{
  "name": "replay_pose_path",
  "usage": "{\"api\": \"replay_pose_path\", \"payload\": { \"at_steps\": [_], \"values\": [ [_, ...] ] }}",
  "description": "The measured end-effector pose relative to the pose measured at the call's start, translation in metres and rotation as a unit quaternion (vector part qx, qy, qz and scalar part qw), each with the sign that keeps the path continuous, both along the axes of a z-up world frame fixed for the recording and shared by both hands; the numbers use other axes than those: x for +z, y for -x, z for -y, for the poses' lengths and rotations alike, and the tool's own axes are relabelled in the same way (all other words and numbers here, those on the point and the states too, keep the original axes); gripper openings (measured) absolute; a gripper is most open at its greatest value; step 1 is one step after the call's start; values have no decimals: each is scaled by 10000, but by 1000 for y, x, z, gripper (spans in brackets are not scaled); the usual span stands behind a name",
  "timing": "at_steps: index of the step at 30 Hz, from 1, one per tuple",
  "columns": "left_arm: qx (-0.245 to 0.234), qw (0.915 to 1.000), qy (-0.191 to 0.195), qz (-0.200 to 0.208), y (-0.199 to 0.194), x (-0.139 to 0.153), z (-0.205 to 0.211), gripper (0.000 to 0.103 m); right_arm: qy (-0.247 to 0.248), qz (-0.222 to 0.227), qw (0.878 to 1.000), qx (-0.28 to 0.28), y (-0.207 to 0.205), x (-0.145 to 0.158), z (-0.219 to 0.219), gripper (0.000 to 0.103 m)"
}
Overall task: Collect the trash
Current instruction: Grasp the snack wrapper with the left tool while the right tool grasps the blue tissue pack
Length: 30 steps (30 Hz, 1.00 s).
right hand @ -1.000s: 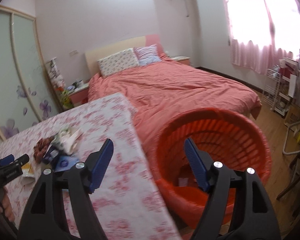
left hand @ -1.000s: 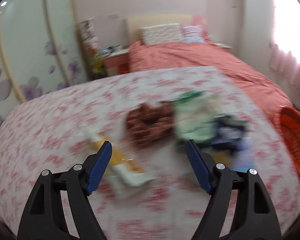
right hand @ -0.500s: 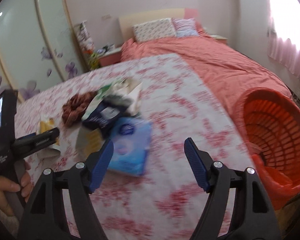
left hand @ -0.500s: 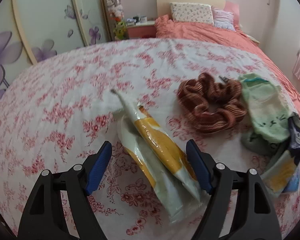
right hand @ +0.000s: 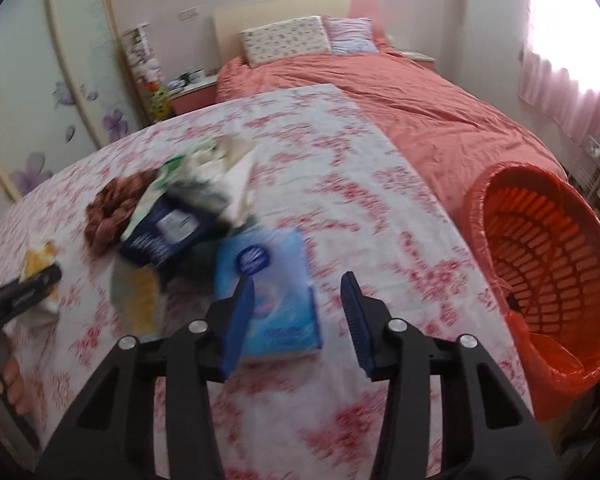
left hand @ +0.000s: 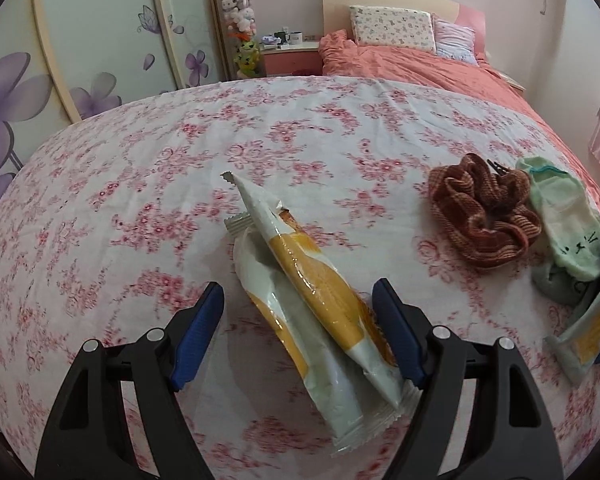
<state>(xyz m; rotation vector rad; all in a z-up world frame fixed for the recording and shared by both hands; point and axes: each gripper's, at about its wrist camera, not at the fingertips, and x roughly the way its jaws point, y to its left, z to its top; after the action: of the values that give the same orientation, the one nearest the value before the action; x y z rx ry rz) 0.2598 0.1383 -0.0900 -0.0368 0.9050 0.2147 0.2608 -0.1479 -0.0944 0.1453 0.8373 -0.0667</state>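
- The wrapper, white and yellow, lies on the flowered cloth; its long axis runs from a torn pointed end up and to the left, away from the camera, to a crimped end at lower right.
- The left gripper stands spread around the wrapper's lower half; whether its right pad touches the wrapper I cannot tell.
- The brown scrunchie lies to the right, a green sock against it.
- The right gripper is closing, its left finger over the blue tissue pack, not pressing it.
- The orange basket stands beyond the table's right edge.
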Motion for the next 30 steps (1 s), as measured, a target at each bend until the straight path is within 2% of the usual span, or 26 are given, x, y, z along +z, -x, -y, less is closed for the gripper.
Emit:
{"api": "replay_pose_path", "payload": {
  "at_steps": [2, 4, 6, 11, 14, 15, 16, 24, 30],
  "values": [
    [-18, 10000, 27, 1, 1, 0, -2, 76, -258, 32, 9997, 35, 0, 3, 6, 45],
    [-27, 10000, 69, 1, 2, 0, -3, 76, -415, 109, 9990, 117, 5, 8, 5, 61],
    [-38, 10000, 90, 0, 3, 0, -3, 76, -417, 190, 9986, 252, 10, 10, -2, 67],
    [-122, 9998, 129, 0, 2, 0, -1, 76, 62, -3, 9993, 376, 4, 1, -19, 67],
    [-219, 9996, 169, 2, 3, -1, 1, 76, 66, -190, 9994, 278, -1, -7, -14, 66],
    [-257, 9995, 179, 1, 3, -1, 2, 76, 59, -258, 9993, 265, -4, -10, -11, 57],
    [-293, 9994, 171, -2, 3, -1, 2, 76, 64, -307, 9992, 256, -4, -12, -10, 52],
    [-515, 9986, 122, 94, 8, 2, 3, 76, 54, -259, 9993, -282, -28, -12, 11, 52],
    [-513, 9984, 239, 35, 4, 0, 4, 69, 148, -242, 9994, -221, -44, -14, 5, 54]
  ]
}}
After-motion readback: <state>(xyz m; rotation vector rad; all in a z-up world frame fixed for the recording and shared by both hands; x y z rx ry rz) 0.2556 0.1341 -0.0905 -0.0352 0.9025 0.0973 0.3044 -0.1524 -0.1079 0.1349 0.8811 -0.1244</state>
